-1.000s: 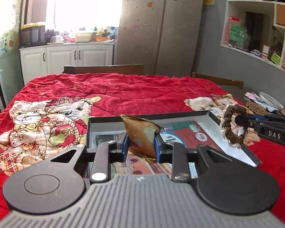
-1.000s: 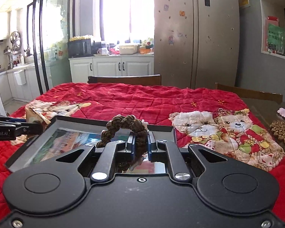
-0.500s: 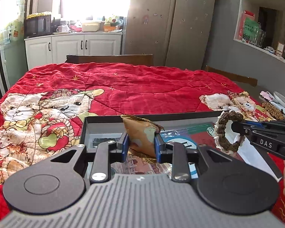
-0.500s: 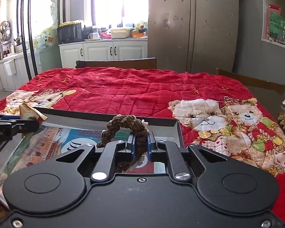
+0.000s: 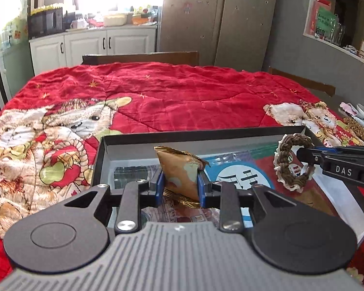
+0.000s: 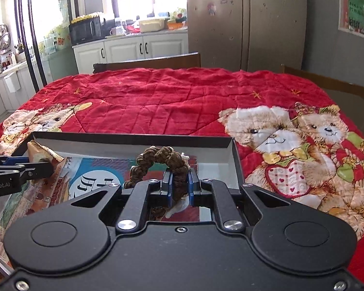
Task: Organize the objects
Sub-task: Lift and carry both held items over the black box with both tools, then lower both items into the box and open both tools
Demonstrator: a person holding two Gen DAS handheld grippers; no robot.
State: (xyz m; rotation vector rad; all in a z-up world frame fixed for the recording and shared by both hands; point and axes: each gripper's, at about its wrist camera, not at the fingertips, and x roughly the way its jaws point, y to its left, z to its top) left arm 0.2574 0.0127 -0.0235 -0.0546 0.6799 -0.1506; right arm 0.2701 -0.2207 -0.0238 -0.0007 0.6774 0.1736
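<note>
Clenched, the left gripper grasps a gold snack packet and the right gripper a braided ring, both hanging above the box beneath, seemingly for dropping in.

A home kitchen — fridge, white cabinets, microwave — beyond a quilted table.
</note>
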